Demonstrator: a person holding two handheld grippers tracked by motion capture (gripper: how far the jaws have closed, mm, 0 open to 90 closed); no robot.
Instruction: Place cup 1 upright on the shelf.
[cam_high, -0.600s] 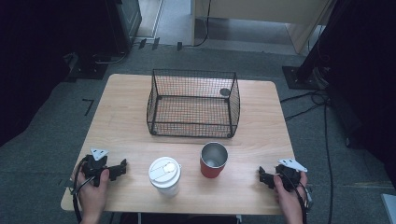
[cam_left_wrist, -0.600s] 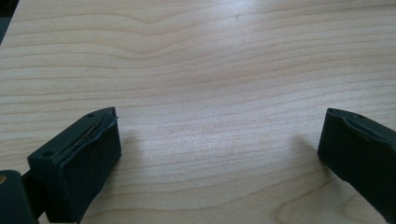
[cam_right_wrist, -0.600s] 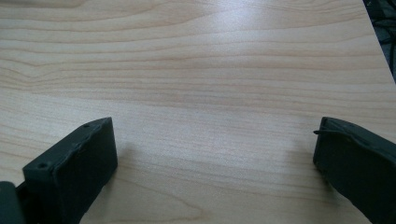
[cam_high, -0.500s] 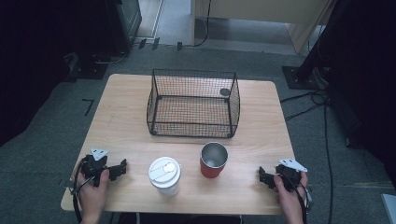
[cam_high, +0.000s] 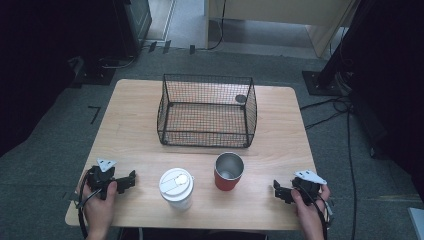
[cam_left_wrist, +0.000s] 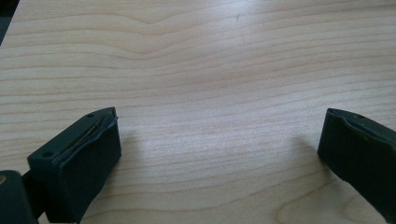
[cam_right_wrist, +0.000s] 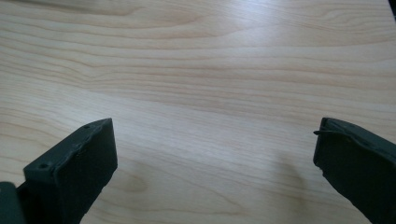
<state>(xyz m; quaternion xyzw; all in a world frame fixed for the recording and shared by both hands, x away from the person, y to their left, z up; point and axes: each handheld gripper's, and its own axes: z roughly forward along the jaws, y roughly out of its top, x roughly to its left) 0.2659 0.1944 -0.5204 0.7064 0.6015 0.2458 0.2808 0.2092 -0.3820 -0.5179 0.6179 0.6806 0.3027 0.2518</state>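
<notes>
A white lidded paper cup stands near the table's front edge, with a red metal tumbler, empty and upright, just to its right. Behind them a black wire basket sits mid-table. My left gripper rests at the front left, pointing toward the paper cup and a short way from it. My right gripper rests at the front right, pointing toward the tumbler. In the left gripper view the left gripper stands open over bare wood. The right gripper is open too, with nothing between its jaws.
The wooden table has bare room left and right of the basket. A small dark round thing shows at the basket's far right corner. Cables and a dark stand foot lie on the grey floor to the right.
</notes>
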